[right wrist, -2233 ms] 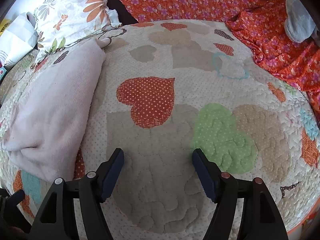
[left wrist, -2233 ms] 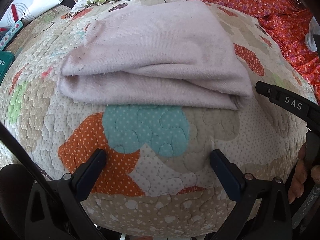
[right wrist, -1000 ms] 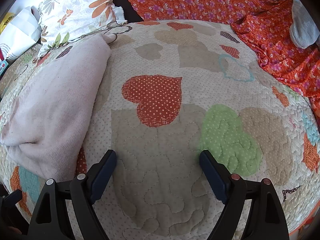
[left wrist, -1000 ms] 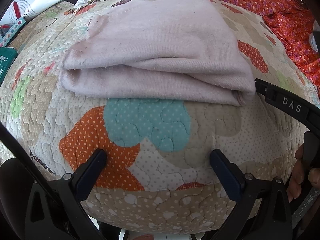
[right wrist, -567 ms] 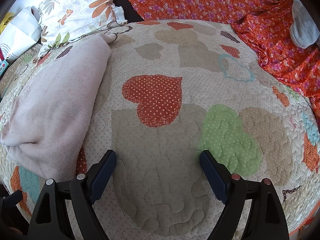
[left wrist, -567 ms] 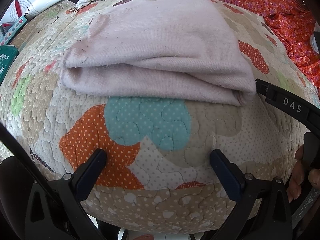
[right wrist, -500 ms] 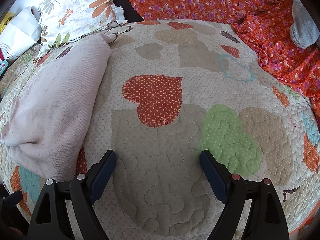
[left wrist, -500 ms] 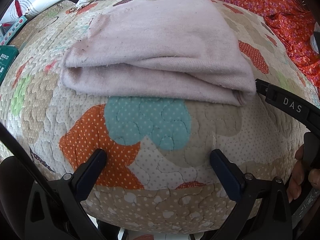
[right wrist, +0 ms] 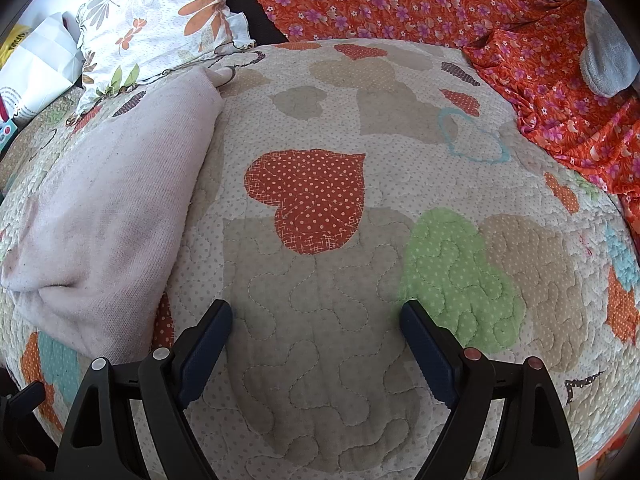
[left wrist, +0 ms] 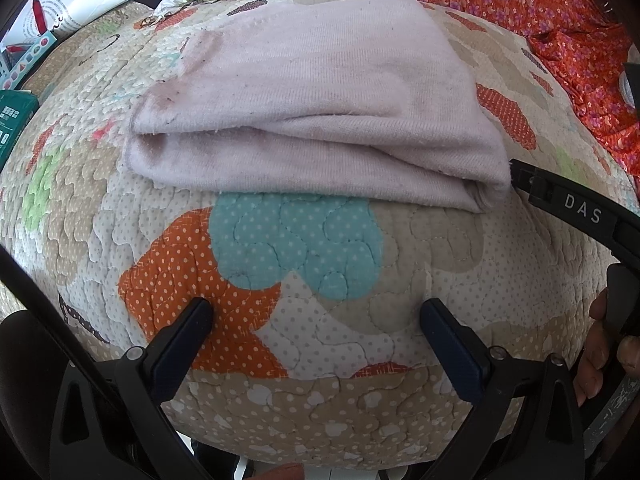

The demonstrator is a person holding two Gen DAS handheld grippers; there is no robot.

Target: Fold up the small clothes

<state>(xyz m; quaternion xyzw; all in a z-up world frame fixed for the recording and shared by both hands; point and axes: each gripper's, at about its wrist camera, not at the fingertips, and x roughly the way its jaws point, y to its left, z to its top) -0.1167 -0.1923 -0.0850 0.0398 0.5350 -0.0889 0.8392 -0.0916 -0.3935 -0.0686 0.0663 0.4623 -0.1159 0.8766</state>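
A pale pink garment [left wrist: 312,108] lies folded in layers on the heart-patterned quilt [left wrist: 296,240]. It also shows at the left of the right wrist view [right wrist: 108,216]. My left gripper [left wrist: 316,312] is open and empty, held over the quilt a little short of the garment's near fold. My right gripper [right wrist: 316,312] is open and empty over bare quilt [right wrist: 320,360], to the right of the garment. One of its fingers [left wrist: 560,200] shows in the left wrist view, right beside the garment's right corner.
A floral pillow [right wrist: 152,28] lies beyond the garment. An orange flowered cloth [right wrist: 440,4] covers the back and right. A grey item [right wrist: 608,56] rests on it. White bags [left wrist: 76,0] and a green box [left wrist: 12,116] sit at the left.
Both grippers drew back slightly about two seconds ago and have held still since. The garment has not moved.
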